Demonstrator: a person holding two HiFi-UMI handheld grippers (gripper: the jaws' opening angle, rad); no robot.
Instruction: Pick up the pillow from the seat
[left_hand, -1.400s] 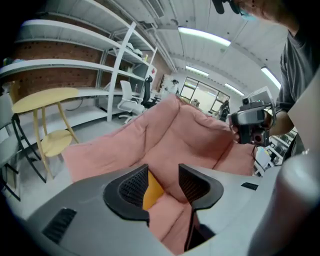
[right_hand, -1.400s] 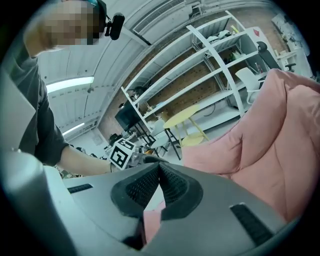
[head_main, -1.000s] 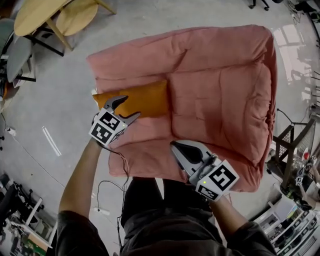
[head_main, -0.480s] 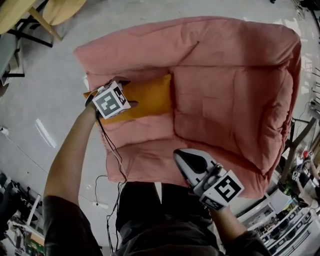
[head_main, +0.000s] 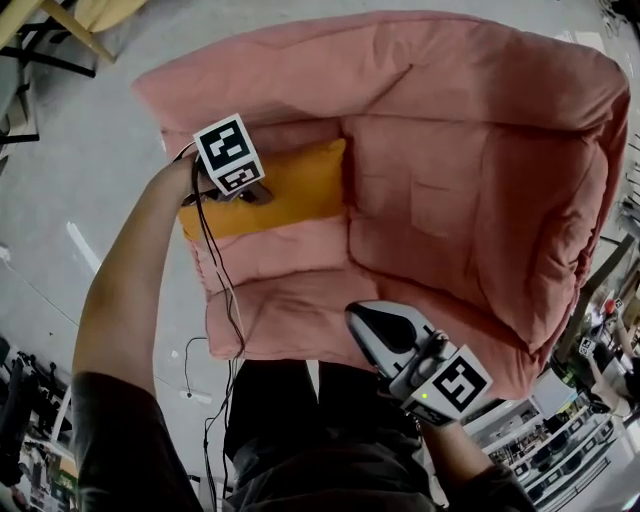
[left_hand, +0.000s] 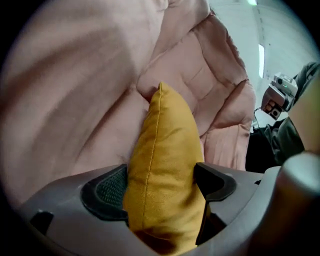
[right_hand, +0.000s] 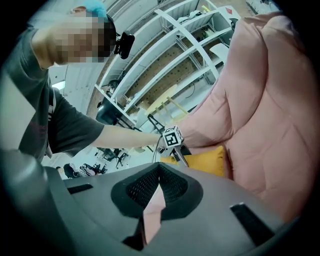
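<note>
Lying on pink seat (head_main: 450, 200): plump, mustard-yellow, seamed pillow (head_main: 295, 185).

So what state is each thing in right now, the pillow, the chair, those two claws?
Pillow: lying in place, not lifted.
Chair: holds only that pillow.
Left claw: open, jaws have just been opening, astride the pillow's end.
Right claw: shut, empty.

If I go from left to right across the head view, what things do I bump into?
Person's left forearm → yellow pillow → right gripper → white shelves.
</note>
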